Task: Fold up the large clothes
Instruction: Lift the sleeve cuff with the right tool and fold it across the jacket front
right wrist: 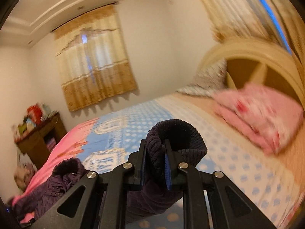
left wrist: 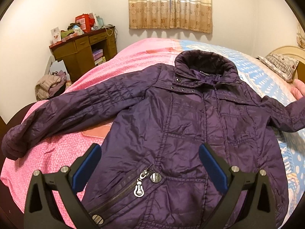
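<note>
Left gripper [left wrist: 149,164]: held wide open, with nothing between its blue pads [left wrist: 86,167]; it is poised over the lower front of the jacket [left wrist: 190,133], just above the slanted pocket zip [left wrist: 122,189]. Whether the pads touch the fabric cannot be told.

Right gripper [right wrist: 155,160]: closed down to a narrow gap on the ribbed cuff [right wrist: 177,135] of the jacket's sleeve, which is lifted off the bed [right wrist: 238,164]; the cuff is bunched over the fingertips.

Jacket: spread front-up across the bed, collar [left wrist: 205,62] towards the curtain [left wrist: 170,3], one sleeve [left wrist: 63,110] stretched flat over the pink cover, the other carried off beyond the jacket's opposite shoulder.

Step in hand: judged to be the folding-in of the lifted sleeve across the jacket's chest.

How it is done well: the cuff should be kept pinched through both layers so it is not lost; the sleeve should be swept low over the jacket and laid straight across the chest, with the fold at the shoulder seam. The body should be pinned by the left gripper near the zip so it is not dragged along.

Risk: the quilted shell looks slippery, so bunching or sliding is likely if the sleeve is pulled fast.

Surroundings: a pink pillow [right wrist: 266,118] lies beyond the jacket, by the headboard [right wrist: 253,57].
</note>
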